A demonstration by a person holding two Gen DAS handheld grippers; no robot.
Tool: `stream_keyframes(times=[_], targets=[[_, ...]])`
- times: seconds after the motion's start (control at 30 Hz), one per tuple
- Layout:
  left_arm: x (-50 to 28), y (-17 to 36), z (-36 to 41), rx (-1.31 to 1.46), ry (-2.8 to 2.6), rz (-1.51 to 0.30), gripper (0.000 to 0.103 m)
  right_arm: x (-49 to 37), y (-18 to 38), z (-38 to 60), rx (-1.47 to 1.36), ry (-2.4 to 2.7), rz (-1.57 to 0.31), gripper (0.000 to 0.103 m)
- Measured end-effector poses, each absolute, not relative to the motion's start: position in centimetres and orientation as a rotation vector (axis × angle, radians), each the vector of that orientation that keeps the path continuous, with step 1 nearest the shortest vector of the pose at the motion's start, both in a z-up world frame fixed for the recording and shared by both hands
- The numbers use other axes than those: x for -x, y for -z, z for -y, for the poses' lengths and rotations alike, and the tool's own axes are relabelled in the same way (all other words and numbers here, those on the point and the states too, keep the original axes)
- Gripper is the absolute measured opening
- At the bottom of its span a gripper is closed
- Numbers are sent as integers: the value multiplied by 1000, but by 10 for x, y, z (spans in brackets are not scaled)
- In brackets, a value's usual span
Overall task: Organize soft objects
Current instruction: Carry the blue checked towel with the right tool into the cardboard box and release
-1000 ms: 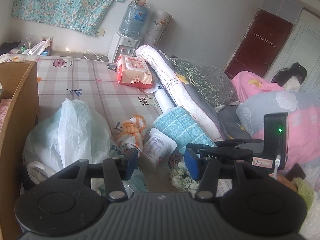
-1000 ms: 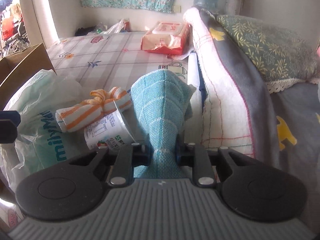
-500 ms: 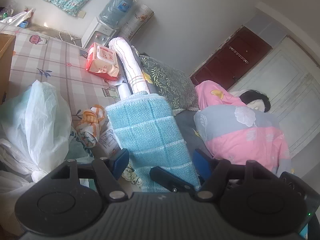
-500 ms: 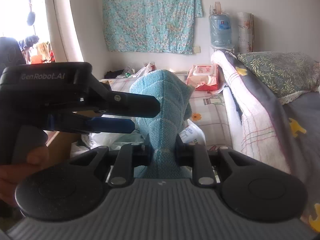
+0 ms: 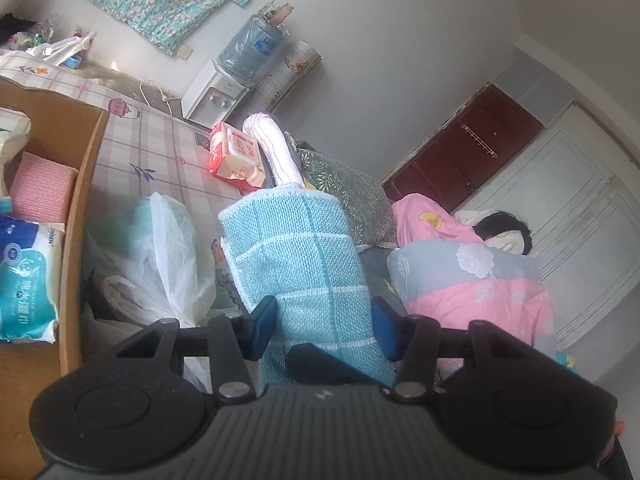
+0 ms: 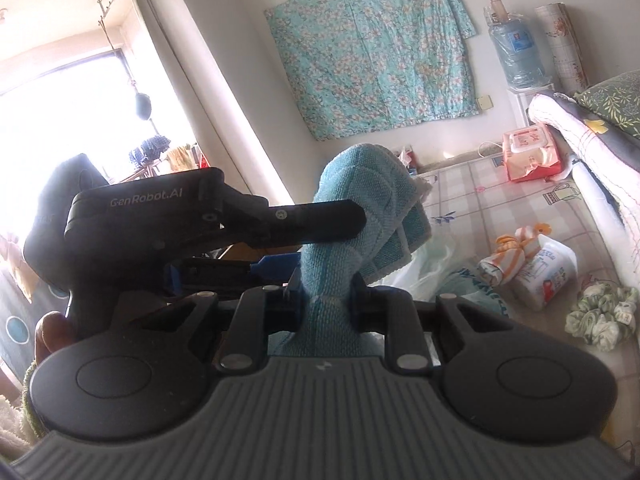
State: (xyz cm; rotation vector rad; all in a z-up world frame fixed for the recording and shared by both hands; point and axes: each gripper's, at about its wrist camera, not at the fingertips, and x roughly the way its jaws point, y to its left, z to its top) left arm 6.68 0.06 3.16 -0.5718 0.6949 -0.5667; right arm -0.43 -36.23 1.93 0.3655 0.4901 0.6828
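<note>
My right gripper (image 6: 326, 294) is shut on a folded teal checked towel (image 6: 360, 208) and holds it in the air. In the left wrist view the same towel (image 5: 296, 264) stands between the fingers of my left gripper (image 5: 322, 330), which are open on either side of it; the right gripper's finger shows under it. The left gripper's body (image 6: 168, 216) is just left of the towel in the right wrist view. A cardboard box (image 5: 80, 184) at the left holds a pink cloth (image 5: 40, 192) and a blue tissue pack (image 5: 28, 280).
On the checked mattress (image 6: 500, 200) lie an orange striped cloth bundle (image 6: 508, 256), a white pack (image 6: 548, 272), a green scrunchie (image 6: 604, 316), white plastic bags (image 5: 160, 252) and a red wipes pack (image 5: 236, 156). Rolled bedding (image 5: 276, 152) and pillows (image 5: 348, 192) line the right.
The right gripper has lifted the teal towel off the mattress and carried it left. My left gripper has come up around it, and the cardboard box has come into its view.
</note>
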Motion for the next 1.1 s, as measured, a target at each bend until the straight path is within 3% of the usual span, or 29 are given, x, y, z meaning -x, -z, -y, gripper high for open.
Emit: stream_keyframes(times=[0.43,0.57,0.67,0.87,1.1], targets=[[-16,-73,-150,541,198,-553,53,-13,-52,193,-426,-1025,-603,19],[-16,-70,-186,511,74,-533,62,-39,-46,137,-484,-1080,-727,19],[-17,-71,-210,490,-39,-508,71,-69,-33,108,-518,-1051,-832,19],[-8,-71,-248,489,-141,-451,73,-126,17,62,-640,-947,-1090,21],[0,-68,-279,509,-204,-426,73,-144,66,7,-583,-799,-1211,30]])
